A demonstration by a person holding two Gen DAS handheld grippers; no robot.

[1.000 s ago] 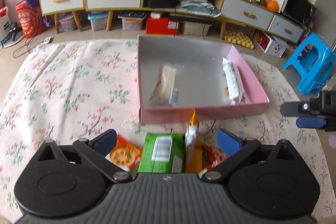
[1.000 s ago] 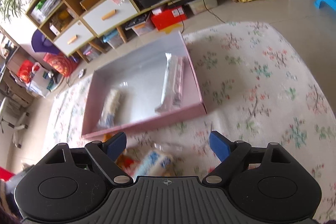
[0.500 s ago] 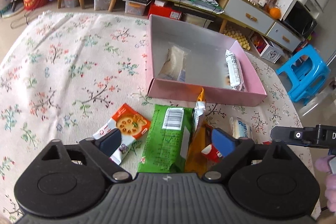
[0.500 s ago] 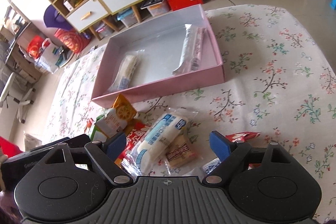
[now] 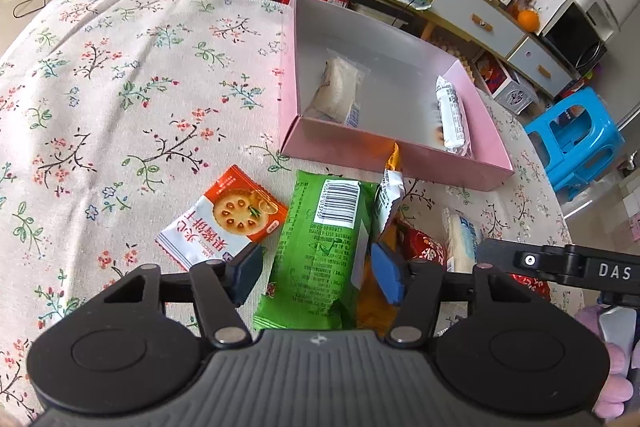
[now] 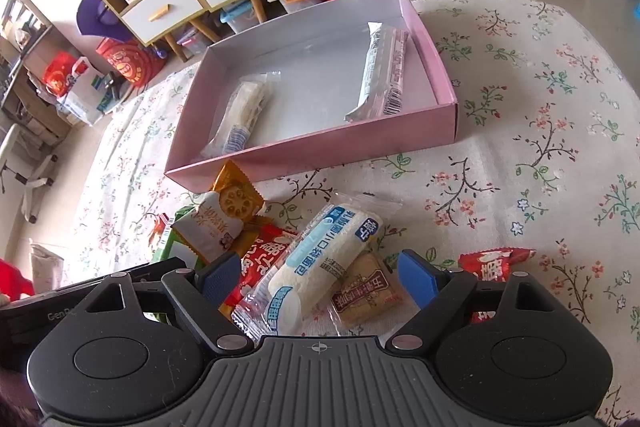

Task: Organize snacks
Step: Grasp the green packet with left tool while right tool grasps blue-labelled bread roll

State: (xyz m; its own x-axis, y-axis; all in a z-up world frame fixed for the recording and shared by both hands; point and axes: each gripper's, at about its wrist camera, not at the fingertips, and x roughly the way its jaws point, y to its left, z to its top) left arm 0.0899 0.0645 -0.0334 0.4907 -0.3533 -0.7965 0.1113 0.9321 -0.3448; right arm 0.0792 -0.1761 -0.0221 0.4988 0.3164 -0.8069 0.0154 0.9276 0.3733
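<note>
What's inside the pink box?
Two wrapped snacks lie in the pink box: a pale roll in clear wrap on the left, a long silver-wrapped bar along the right wall. The near wall hides a floor strip.

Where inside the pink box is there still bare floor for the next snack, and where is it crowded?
Inside the pink cardboard box, the grey floor is bare between the clear-wrapped white roll by the left wall and the long white-wrapped bar along the right wall, and across the back. The crowd is the snack pile before the box's front wall.

Two packets (image 6: 248,115) in box (image 6: 320,151); loose snack pile (image 6: 320,263) before box, on cloth (image 6: 540,147).
</note>
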